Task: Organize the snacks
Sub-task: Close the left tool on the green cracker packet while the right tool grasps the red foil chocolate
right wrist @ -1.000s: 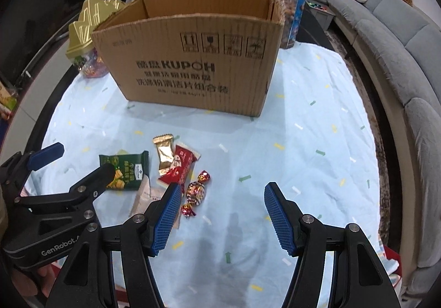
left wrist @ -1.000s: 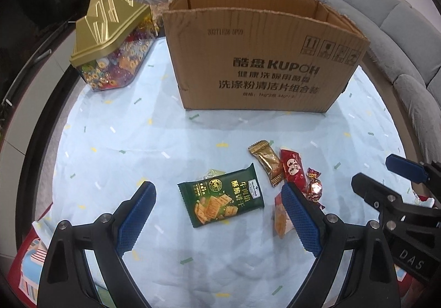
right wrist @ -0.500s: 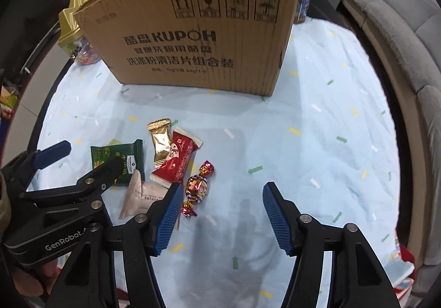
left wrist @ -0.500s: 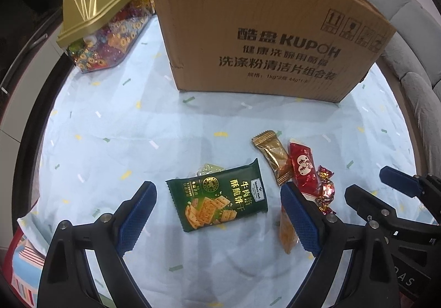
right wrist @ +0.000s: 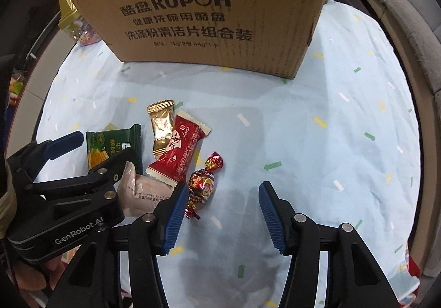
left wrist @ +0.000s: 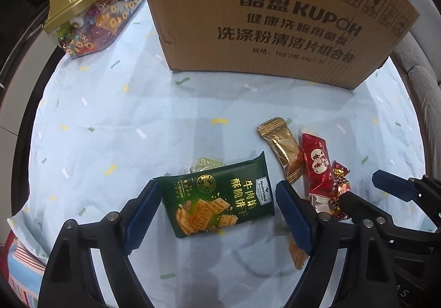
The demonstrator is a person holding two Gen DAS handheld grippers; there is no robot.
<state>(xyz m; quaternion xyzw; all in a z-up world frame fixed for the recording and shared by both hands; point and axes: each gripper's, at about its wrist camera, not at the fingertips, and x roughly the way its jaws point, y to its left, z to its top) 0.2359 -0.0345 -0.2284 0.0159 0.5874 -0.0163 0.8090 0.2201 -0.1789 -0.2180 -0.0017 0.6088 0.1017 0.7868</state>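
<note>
Left wrist view looked steeply down on a surface (left wrist: 96, 126) covered by a pale blue cloth, with loose snacks lying near and a cardboard box (left wrist: 270, 10) standing at the far side, probably as the place meant to receive them. The left claw (left wrist: 217, 208) straddled a green cracker packet (left wrist: 217, 197); its jaws were closing, a pad at each short end, neither clearly pressing yet, so nothing was held. That packet lay flat, an easy target for a pinch across its width. It bore "Member's Mark" and Chinese characters.

To its right lay a gold sachet (left wrist: 281, 145), a red packet (left wrist: 317, 164) and a foil-wrapped candy (left wrist: 340, 186) close together. In the right wrist view the right claw (right wrist: 220, 206) was also closing, its left pad just beside the candy (right wrist: 202, 184), which sat at the edge of the gap, ungripped. A pale pink packet (right wrist: 140, 192) lay partly under the red one (right wrist: 179, 148). The box read "KUPOH"; the left claw's body read "GenRobot.AI". A gold-lidded jar (left wrist: 91, 4) of sweets stood far left.
</note>
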